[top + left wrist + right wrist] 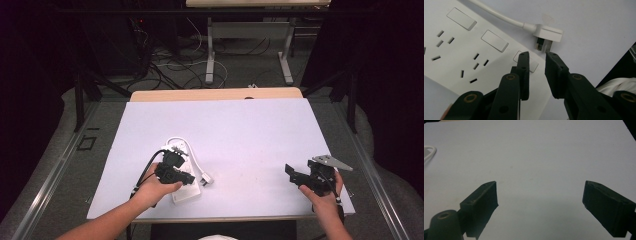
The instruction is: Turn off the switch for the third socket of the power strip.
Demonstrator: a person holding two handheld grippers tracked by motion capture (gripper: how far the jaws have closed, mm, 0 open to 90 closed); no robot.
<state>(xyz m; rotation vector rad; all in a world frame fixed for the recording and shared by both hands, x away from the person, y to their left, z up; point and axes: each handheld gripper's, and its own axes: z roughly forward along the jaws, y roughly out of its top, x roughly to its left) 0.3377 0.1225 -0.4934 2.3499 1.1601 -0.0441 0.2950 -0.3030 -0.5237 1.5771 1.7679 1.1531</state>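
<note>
on the white table cover [240,130], near the person's left side, lies a white power strip [461,55] with its cable curling round to the plug [548,35] just beside it. the left gripper [537,56] hangs low over the strip's end, jaws a little apart and holding nothing, probably to reach the plug. the right gripper [540,195] waits well apart with wide open jaws, empty.
</note>
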